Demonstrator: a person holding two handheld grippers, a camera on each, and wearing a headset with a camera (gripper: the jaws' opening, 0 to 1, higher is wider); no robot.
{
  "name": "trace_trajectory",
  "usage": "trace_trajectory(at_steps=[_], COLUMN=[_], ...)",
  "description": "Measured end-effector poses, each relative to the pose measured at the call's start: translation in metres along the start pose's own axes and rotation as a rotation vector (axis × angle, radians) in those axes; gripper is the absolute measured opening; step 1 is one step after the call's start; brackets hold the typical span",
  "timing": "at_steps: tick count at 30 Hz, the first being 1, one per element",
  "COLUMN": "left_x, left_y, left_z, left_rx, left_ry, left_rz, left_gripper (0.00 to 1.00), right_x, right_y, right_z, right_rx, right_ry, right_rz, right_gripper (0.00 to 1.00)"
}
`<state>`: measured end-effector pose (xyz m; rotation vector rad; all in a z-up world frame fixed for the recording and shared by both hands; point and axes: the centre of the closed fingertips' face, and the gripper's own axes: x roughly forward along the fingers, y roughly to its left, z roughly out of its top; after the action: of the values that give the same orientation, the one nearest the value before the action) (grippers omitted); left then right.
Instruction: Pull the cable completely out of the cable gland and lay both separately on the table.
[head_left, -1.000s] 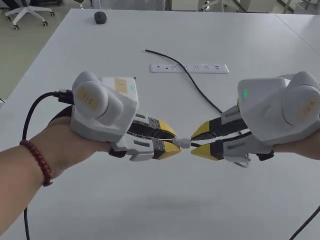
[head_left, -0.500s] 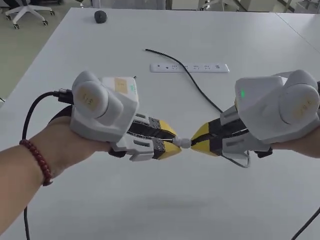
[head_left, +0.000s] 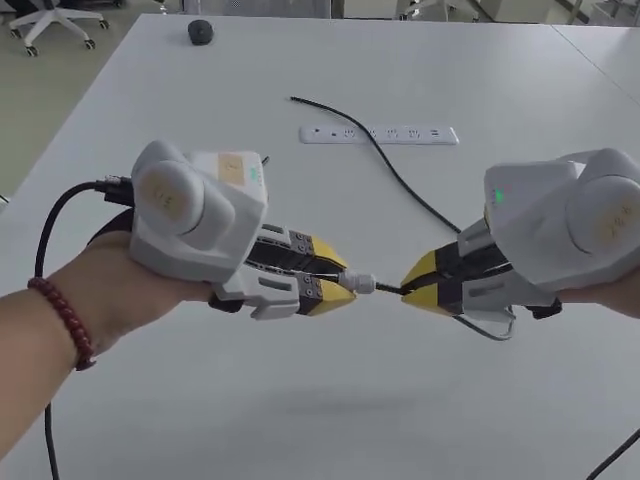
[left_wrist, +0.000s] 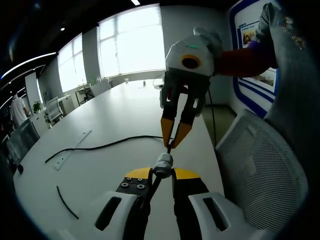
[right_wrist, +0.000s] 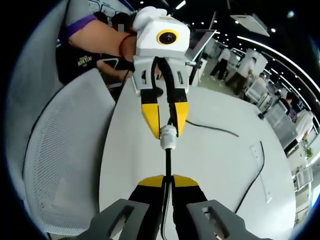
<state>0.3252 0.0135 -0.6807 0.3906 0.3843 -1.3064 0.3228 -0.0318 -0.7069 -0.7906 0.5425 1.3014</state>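
Head view: we see the left gripper clamped on the white cable gland, the right gripper pinching its black cable — both held above the table; behind them lies a power strip.

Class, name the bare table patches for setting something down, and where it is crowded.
Free: the near table strip below the left gripper and right gripper, and the left stretch up to the dark object. Crowded: the middle beyond them, where the power strip and black cable lie.
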Motion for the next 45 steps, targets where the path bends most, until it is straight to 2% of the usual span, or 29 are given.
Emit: trace_trajectory(at_steps=[2, 7, 9, 16, 23, 27, 34, 42, 43, 45], left_x=[-0.002, -0.005, -0.006, -0.009, -0.013, -0.017, -0.013, -0.010, -0.009, -0.008], left_y=[0.002, 0.004, 0.005, 0.006, 0.007, 0.008, 0.004, 0.005, 0.004, 0.003], left_z=[-0.001, -0.003, -0.003, -0.003, -0.004, -0.004, -0.006, -0.001, -0.001, -0.001], left_rx=[0.004, 0.008, 0.007, 0.011, 0.011, 0.007, 0.013, 0.008, 0.009, 0.006], left_ry=[0.003, 0.006, 0.007, 0.009, 0.016, 0.016, 0.030, 0.020, 0.023, 0.024], left_rz=[0.002, 0.005, 0.008, 0.009, 0.012, 0.018, 0.012, 0.015, 0.013, 0.009], left_gripper=[0.16, 0.16, 0.16, 0.16, 0.16, 0.16, 0.16, 0.16, 0.16, 0.16], right_x=[0.000, 0.000, 0.001, 0.006, 0.008, 0.010, 0.012, 0.012, 0.012, 0.013], right_y=[-0.002, 0.000, 0.002, 0.000, 0.003, 0.004, 0.008, 0.009, 0.009, 0.006], right_z=[-0.010, -0.049, -0.060, -0.094, -0.115, -0.136, -0.141, -0.137, -0.131, -0.126], right_rx=[0.008, 0.042, 0.066, 0.123, 0.162, 0.170, 0.195, 0.223, 0.230, 0.247], right_ry=[0.019, 0.113, 0.124, 0.180, 0.217, 0.271, 0.275, 0.249, 0.218, 0.198], right_rz=[-0.005, -0.003, 0.000, -0.003, 0.004, 0.006, 0.009, 0.006, 0.006, -0.010], right_gripper=[0.00, 0.00, 0.00, 0.00, 0.00, 0.00, 0.00, 0.01, 0.04, 0.20])
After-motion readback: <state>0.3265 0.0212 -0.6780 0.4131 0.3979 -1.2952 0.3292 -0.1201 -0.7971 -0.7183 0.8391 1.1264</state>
